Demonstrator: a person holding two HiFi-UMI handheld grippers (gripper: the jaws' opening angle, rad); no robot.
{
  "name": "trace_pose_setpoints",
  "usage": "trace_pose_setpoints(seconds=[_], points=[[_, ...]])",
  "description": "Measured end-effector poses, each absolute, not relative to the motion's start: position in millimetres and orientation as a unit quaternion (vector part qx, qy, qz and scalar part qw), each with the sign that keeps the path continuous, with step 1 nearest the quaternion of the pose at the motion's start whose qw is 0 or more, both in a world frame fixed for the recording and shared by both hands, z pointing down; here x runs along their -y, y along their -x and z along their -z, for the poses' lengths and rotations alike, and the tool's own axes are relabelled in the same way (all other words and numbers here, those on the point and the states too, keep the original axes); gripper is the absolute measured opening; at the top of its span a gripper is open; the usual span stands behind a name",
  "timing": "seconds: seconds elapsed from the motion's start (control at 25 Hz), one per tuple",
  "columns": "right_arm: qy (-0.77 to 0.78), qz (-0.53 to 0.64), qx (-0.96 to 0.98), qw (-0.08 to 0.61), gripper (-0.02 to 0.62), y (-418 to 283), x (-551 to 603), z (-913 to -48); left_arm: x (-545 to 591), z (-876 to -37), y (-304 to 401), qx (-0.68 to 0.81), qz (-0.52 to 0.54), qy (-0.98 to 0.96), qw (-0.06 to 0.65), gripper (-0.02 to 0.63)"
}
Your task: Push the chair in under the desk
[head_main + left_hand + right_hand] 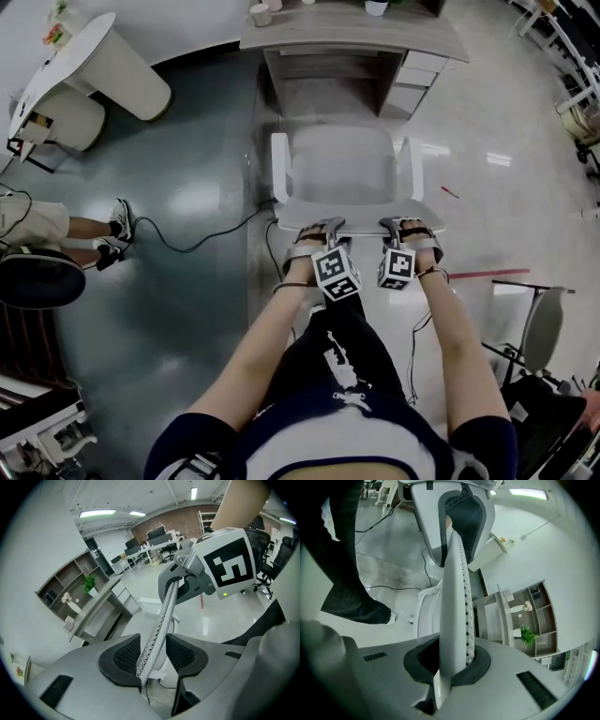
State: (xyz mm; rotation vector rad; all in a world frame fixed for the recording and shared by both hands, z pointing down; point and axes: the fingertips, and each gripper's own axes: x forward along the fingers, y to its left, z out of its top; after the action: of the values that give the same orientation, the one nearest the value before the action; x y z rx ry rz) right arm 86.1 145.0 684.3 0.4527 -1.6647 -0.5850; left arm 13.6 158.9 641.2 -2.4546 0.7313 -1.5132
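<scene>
Head view: left gripper [315, 231], jaws apart astride the top rim of the white chair [342, 167]; chair stands at 6 o'clock of the desk [356, 36], seat facing its kneehole; right gripper [410, 227] clamped on the same rim, at 3 o'clock of the left

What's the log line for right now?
left gripper: open, astride chair back | right gripper: shut on chair back | chair: not yet under desk

The chair [342, 173] is white with a hole-dotted backrest [157, 630], the desk [356, 33] pale grey wood-grain, the floor [187, 309] grey.
</scene>
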Motion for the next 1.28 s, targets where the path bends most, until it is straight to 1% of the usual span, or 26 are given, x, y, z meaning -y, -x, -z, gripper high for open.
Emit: trace_pose_setpoints(seconds=[0.24,0.48,0.76,1.28], points=[[-0.197,0.25,0.723,0.613,0.015,-76.0,-127.8,-685.8,-146.8,-636.4,-3.6,-0.256,0.483,0.831,0.102,0.175],[-0.197,0.234,0.715,0.628,0.015,-67.3,-107.8,-691.4,-125.3,-635.5,8.7,-0.258,0.477,0.832,0.115,0.181],[-0.205,0.227,0.713,0.63,0.014,-54.3,-68.6,-690.2,-82.2,-635.4,22.0,-0.252,0.481,0.833,0.104,0.19],[-0.205,0.227,0.713,0.631,0.015,-50.4,1.4,-688.4,-12.7,-634.8,25.6,-0.257,0.479,0.833,0.103,0.195]])
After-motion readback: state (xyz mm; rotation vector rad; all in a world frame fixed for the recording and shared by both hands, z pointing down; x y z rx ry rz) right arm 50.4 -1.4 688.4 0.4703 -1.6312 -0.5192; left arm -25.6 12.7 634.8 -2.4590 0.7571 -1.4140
